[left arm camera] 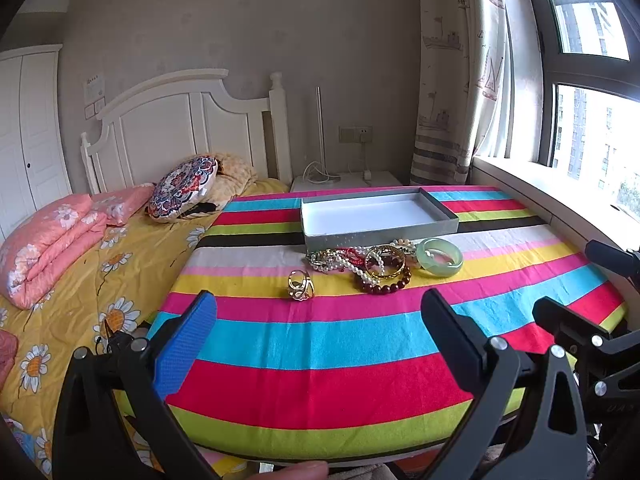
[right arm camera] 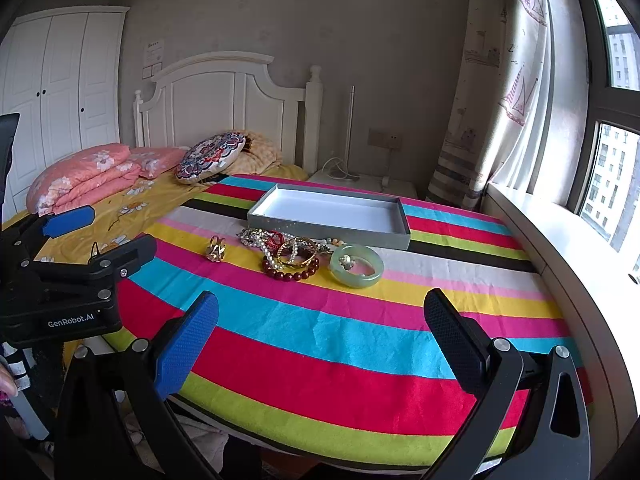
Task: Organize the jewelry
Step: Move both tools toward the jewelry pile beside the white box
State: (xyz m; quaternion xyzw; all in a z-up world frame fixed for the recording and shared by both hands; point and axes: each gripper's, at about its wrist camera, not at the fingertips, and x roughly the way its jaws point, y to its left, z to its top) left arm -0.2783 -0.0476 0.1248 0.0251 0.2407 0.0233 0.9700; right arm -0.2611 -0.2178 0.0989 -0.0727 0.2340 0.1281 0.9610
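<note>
Left wrist view is showing the left claw (left arm camera: 320, 316) hanging spread wide over the near edge of the striped bench (left arm camera: 360, 344), gripping nothing. Working left to right across the cloth: a gold openwork ring (left arm camera: 301, 285) is sitting alone, apart from the rest; it is looking small, stiff and light, probably best pinched across its band. Next, a tangle of pearl strands and chains (left arm camera: 334, 260) is lying just in front of the grey box (left arm camera: 380, 216); these are likely limp and prone to snagging, so taking a bunched section seems wiser than one strand. A dark red bead bracelet (left arm camera: 384, 286) is lying against a gold bangle (left arm camera: 386, 262); the beads may roll under the pads. Furthest right, a pale green jade-like bangle (left arm camera: 440, 257) is lying flat, looking smooth, hard, slippery and breakable, so gripping across its rim and setting it down gently seems sensible. The box itself is sitting open and holding nothing, so sorting is seemingly not yet begun.

Right wrist view is showing the right claw (right arm camera: 320, 316) likewise spread apart and carrying nothing, hovering low at the near side of the bench, pointing toward the jewelry. Both claws are sitting side by side, well short of the pile.
</note>
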